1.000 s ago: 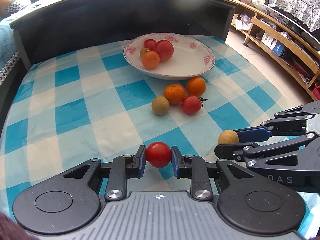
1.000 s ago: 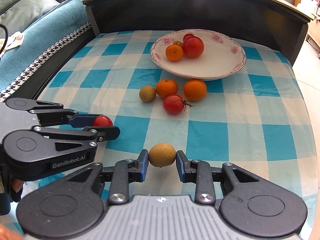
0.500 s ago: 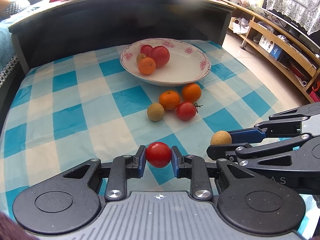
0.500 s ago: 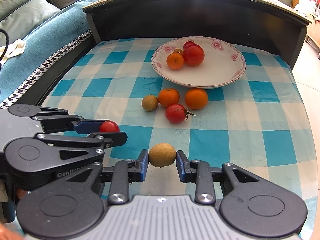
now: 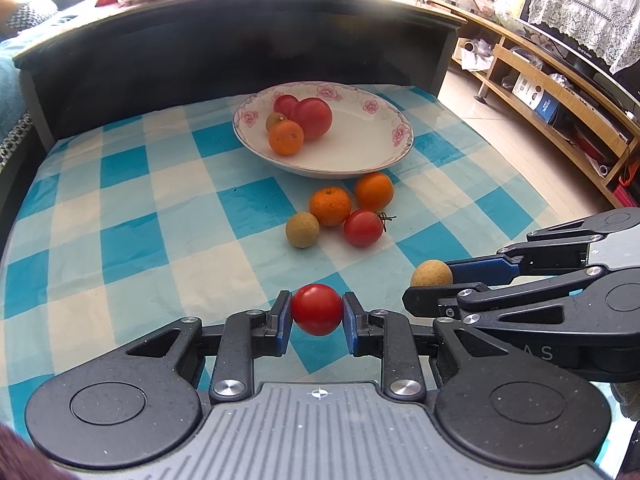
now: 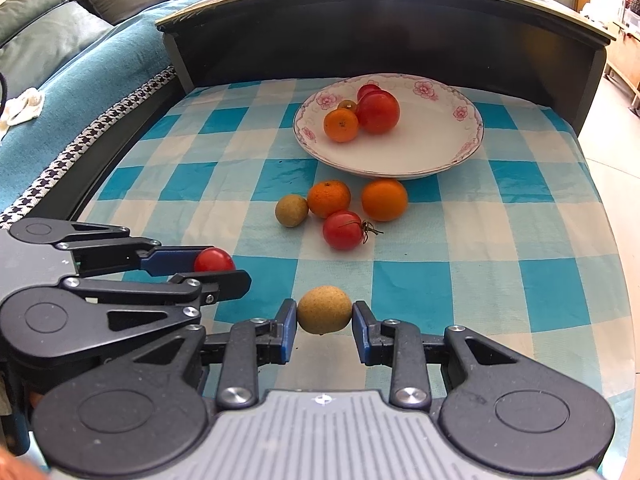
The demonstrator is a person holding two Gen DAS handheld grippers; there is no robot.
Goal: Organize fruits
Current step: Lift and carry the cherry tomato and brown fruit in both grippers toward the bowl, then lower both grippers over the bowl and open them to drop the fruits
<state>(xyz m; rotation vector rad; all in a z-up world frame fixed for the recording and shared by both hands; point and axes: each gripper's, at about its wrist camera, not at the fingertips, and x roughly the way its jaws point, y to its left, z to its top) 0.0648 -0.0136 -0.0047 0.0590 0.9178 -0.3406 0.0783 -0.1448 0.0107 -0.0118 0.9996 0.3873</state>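
My left gripper (image 5: 317, 310) is shut on a small red tomato (image 5: 317, 309) above the checked cloth. My right gripper (image 6: 324, 311) is shut on a tan round fruit (image 6: 324, 310); it also shows at the right of the left wrist view (image 5: 431, 274). A flowered white plate (image 5: 360, 152) at the far middle holds two red tomatoes, an orange (image 5: 285, 137) and a small tan fruit. In front of the plate lie two oranges (image 5: 330, 206) (image 5: 373, 191), a stemmed tomato (image 5: 363, 227) and a tan fruit (image 5: 302, 229).
A dark raised wall (image 5: 240, 52) borders the far side of the blue-and-white checked cloth (image 5: 120, 208). A teal sofa (image 6: 60, 92) lies to the left. Wooden shelving (image 5: 560, 92) stands to the right across the floor.
Both grippers have risen and drawn back a little with their fruit held, so the plate and loose fruit appear lower and farther. Nothing on the cloth has moved.
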